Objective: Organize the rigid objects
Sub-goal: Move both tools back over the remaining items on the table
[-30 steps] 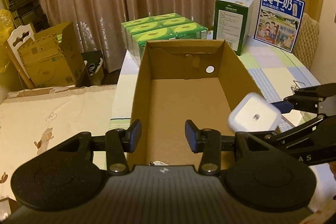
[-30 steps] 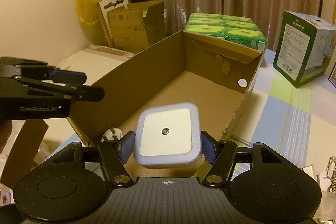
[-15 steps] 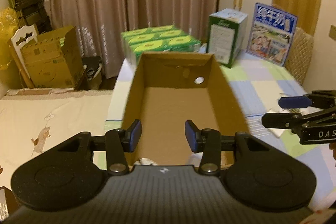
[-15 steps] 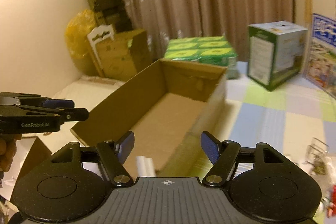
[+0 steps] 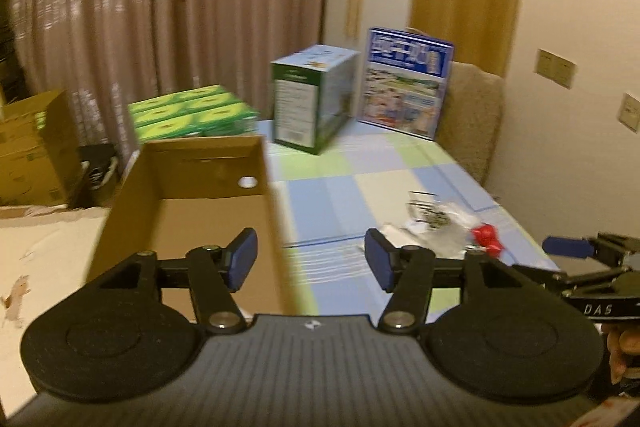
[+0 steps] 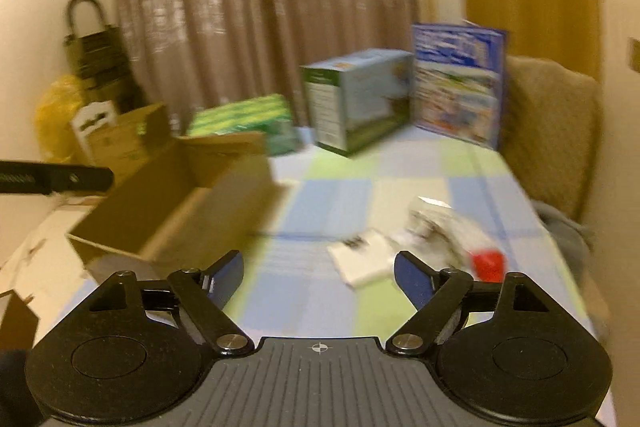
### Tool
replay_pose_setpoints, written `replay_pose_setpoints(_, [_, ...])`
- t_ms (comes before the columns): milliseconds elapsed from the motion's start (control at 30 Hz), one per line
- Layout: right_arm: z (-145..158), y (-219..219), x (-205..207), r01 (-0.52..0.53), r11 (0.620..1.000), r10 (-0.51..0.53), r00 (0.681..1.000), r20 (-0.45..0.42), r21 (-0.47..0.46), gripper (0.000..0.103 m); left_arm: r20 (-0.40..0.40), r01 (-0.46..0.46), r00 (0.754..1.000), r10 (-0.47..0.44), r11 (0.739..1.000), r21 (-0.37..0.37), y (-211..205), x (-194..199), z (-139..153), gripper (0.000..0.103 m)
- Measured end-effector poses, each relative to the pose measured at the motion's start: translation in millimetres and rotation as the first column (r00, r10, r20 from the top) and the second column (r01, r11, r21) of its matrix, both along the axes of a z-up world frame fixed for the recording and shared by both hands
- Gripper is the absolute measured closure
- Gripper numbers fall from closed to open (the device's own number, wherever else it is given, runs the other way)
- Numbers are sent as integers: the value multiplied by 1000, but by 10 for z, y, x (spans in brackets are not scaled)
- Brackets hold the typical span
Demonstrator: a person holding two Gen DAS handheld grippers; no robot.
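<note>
Cardboard box (image 5: 192,211), open-topped with stiff brown walls, sits at the table's left edge, probably as the collecting bin. Left gripper (image 5: 310,261): spread, empty, hovering near the box's right wall. Right gripper (image 6: 318,275): spread, empty, aimed at the loose pile (image 6: 436,239) on the checked cloth (image 6: 332,203), likely the next pick. Pile blurred: white packet, crinkly clear wrap, hard red piece (image 6: 488,265).

Brown curtains (image 5: 168,7) (drawn), cream wall (image 5: 580,7).

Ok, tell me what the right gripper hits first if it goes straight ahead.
Probably the white packet lying on the checked tablecloth, just ahead between the open jaws of the right gripper. The picture is blurred, so depth is uncertain.
</note>
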State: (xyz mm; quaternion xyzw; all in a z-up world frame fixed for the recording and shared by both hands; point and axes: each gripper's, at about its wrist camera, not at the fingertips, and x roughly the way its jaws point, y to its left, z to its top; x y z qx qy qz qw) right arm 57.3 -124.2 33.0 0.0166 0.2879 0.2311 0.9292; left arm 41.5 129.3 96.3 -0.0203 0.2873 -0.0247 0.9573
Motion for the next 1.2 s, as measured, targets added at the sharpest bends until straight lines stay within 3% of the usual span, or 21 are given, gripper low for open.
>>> replay_pose_setpoints(133, [-87, -405, -132, 93, 996, -93, 995, -37, 0, 22, -17, 48, 999, -49, 999, -7, -306, 44, -108, 42])
replay_pose_setpoints(400, [-158, -914, -172, 194, 981, -195, 980, -29, -23, 22, -74, 90, 993, -90, 996, -5, -818, 224, -496, 34])
replay_pose_setpoints(800, [-408, -1115, 249, 217, 975, -220, 973, -76, -39, 22, -167, 70, 983, -70, 998, -3, -1088, 675, -1148, 34])
replay_pose_setpoints(1200, [-692, -1133, 895, 173, 981, -181, 979, -95, -87, 22, -187, 69, 980, -68, 998, -2, -1227, 1079, -1396, 34])
